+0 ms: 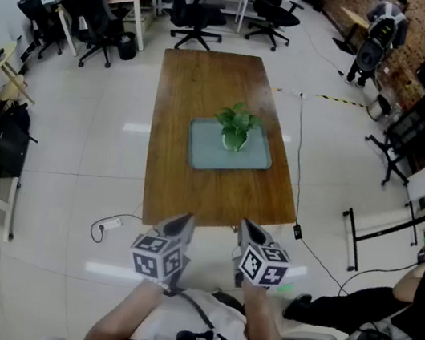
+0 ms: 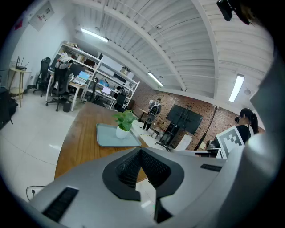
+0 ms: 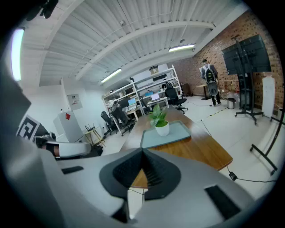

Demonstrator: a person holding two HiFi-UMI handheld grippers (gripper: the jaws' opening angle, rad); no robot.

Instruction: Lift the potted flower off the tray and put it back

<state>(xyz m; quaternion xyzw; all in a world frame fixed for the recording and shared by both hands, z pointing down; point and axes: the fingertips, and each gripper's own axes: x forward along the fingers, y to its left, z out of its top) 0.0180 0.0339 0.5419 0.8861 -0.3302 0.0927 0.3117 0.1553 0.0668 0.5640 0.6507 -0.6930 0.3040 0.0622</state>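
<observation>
The potted flower (image 1: 236, 129), green leaves in a small white pot, stands upright on a grey-green tray (image 1: 203, 154) in the middle of the long wooden table (image 1: 203, 82). Both grippers hang short of the table's near end, well apart from the tray. My left gripper (image 1: 184, 222) and right gripper (image 1: 248, 230) point toward the table, side by side. In the left gripper view the pot (image 2: 123, 125) and tray (image 2: 106, 136) lie ahead beyond the shut jaws of the left gripper (image 2: 140, 151). The right gripper (image 3: 142, 153) is also shut and empty, with the pot (image 3: 161, 124) on the tray (image 3: 180, 132) ahead.
Desks with monitors and black office chairs (image 1: 195, 15) stand beyond the table's far end. A power strip with cable (image 1: 109, 225) lies on the floor at the near left corner. A seated person (image 1: 383, 309) and a metal stand (image 1: 364, 233) are at the right.
</observation>
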